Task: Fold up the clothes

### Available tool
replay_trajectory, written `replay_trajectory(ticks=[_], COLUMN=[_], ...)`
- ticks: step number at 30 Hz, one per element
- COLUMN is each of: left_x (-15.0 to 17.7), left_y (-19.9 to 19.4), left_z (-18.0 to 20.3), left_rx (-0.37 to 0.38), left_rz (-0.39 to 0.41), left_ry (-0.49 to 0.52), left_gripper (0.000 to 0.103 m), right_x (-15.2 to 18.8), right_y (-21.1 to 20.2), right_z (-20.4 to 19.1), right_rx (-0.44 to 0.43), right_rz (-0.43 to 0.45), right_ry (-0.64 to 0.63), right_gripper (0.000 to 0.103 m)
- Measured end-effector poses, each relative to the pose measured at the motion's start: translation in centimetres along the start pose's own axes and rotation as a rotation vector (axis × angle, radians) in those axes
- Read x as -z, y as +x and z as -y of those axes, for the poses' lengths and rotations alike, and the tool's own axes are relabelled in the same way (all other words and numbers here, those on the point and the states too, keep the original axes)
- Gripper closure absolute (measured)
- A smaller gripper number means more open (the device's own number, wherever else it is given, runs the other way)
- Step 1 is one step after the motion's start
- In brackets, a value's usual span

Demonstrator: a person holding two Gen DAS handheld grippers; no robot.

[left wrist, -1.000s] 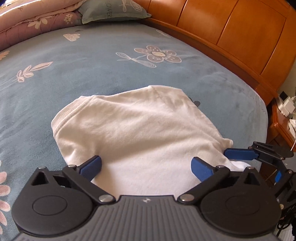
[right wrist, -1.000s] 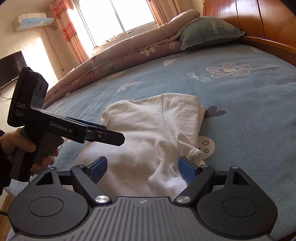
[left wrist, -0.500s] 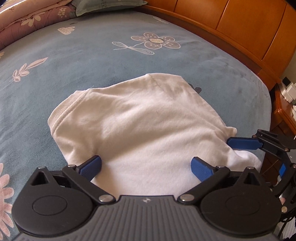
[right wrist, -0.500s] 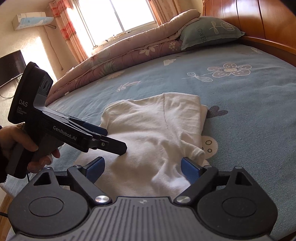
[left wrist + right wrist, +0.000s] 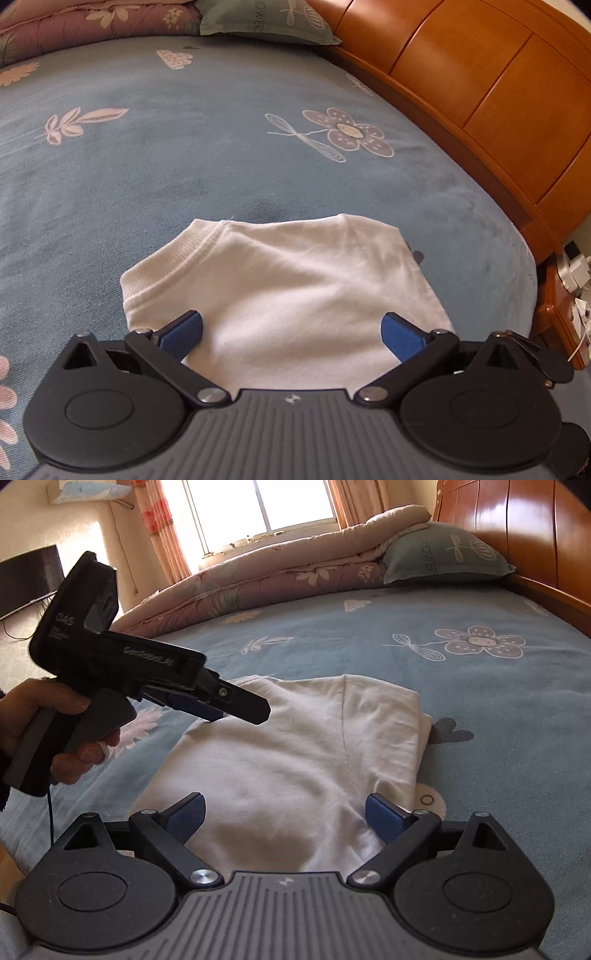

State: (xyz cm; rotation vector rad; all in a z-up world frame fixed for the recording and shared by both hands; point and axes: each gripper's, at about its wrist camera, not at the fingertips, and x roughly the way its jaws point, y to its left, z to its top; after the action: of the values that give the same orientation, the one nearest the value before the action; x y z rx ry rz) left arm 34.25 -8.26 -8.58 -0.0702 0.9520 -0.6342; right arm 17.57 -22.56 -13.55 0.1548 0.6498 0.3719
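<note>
Most folds look done: shirt (image 5: 295,768) lies compact on bed (image 5: 406,657). Left gripper (image 5: 291,332) and right gripper (image 5: 284,812) both spread apart, empty; final fold possibly left.

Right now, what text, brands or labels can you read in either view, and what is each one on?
"DAS": rear block of the left gripper.
"GenRobot.AI": its side, blurred, partly readable.
Small lines under "DAS": too small to read.
"LOVERS": pillow, running sideways; its start may be hidden.
Small logo on the right gripper housing: a mark, no letters.
Shirt: no text visible.

White shirt (image 5: 295,295); blue floral bedsheet (image 5: 184,166); orange-brown headboard (image 5: 480,74).
</note>
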Motion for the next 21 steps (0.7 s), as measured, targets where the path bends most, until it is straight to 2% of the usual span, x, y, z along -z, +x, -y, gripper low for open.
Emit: replay_trajectory(ticks=[4, 9, 12, 16, 21], left_x=[-0.4, -1.4, -2.2, -2.4, -2.9], left_y=[1.0, -0.8, 0.4, 4.1, 4.6], left_z=[-0.3, 2.4, 3.9, 5.5, 6.7], left_rx=[0.006, 0.115, 0.173, 0.224, 0.251], left_rz=[0.005, 0.027, -0.002, -0.060, -0.052], left_ry=[-0.029, 0.014, 0.025, 0.011, 0.024], left_gripper=[0.001, 0.001, 0.001, 0.001, 0.001], right_x=[-0.3, -0.1, 0.0, 0.2, 1.0], right_y=[-0.4, -0.3, -0.4, -0.5, -0.9], right_z=[0.3, 0.0, -0.2, -0.1, -0.5], right_rx=[-0.009, 0.004, 0.007, 0.001, -0.006], right_rz=[-0.009, -0.002, 0.001, 0.004, 0.004], right_ry=[0.032, 0.039, 0.036, 0.038, 0.019], right_gripper=[0.007, 0.006, 0.006, 0.006, 0.005])
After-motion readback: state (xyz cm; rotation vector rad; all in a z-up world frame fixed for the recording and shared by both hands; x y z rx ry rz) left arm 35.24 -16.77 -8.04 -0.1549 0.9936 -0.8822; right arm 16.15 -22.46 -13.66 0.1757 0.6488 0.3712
